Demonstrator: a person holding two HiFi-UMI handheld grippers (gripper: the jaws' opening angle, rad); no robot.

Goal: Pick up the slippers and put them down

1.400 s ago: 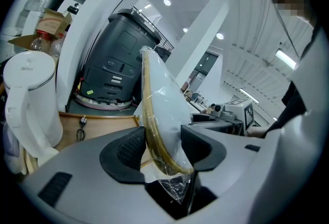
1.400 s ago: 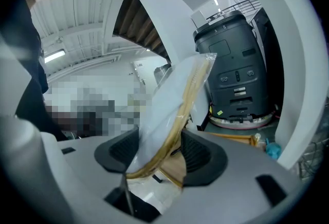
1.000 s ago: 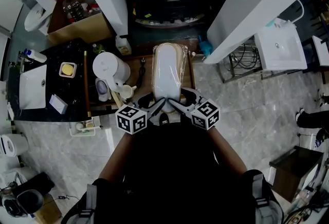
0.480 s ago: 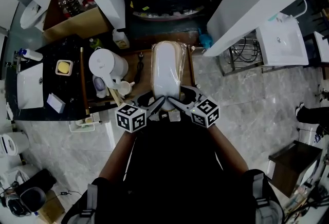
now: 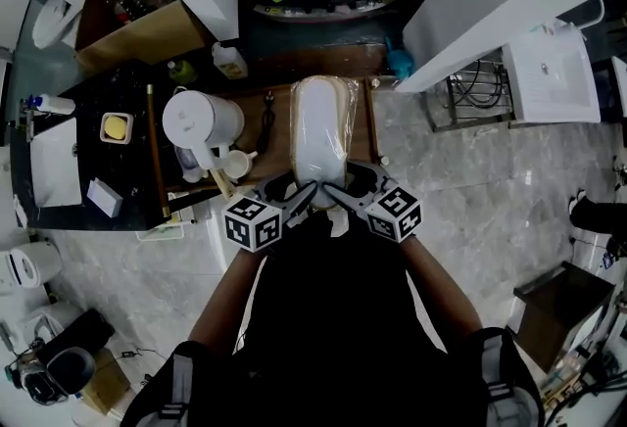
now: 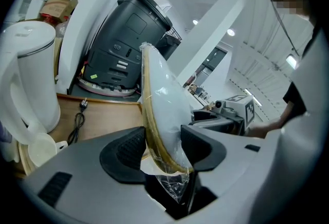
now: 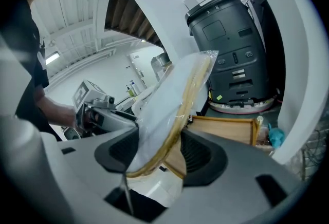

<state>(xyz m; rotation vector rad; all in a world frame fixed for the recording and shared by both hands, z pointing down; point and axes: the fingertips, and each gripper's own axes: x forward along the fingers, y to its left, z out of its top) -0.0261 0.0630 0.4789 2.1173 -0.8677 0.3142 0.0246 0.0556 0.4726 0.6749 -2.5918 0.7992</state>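
A pair of white slippers with tan soles, wrapped in clear plastic (image 5: 321,136), hangs lengthwise over a wooden table (image 5: 279,121). My left gripper (image 5: 299,192) and right gripper (image 5: 333,192) both clamp its near end from opposite sides. In the left gripper view the pack (image 6: 162,99) stands on edge between the pads of the left gripper (image 6: 163,146), with loose plastic trailing below. The right gripper view shows the same pack (image 7: 175,99) pinched in the right gripper (image 7: 162,148), tilted upward.
A white kettle (image 5: 201,126) and a cup stand on the table's left part, beside a black plug cable (image 6: 77,120). A dark round machine (image 6: 128,38) stands beyond the table. A black counter with a sink (image 5: 59,166) is on the left, and grey tiled floor on the right.
Both grippers and the slipper pack have sunk a little toward the wooden table. The grip on the pack is unchanged.
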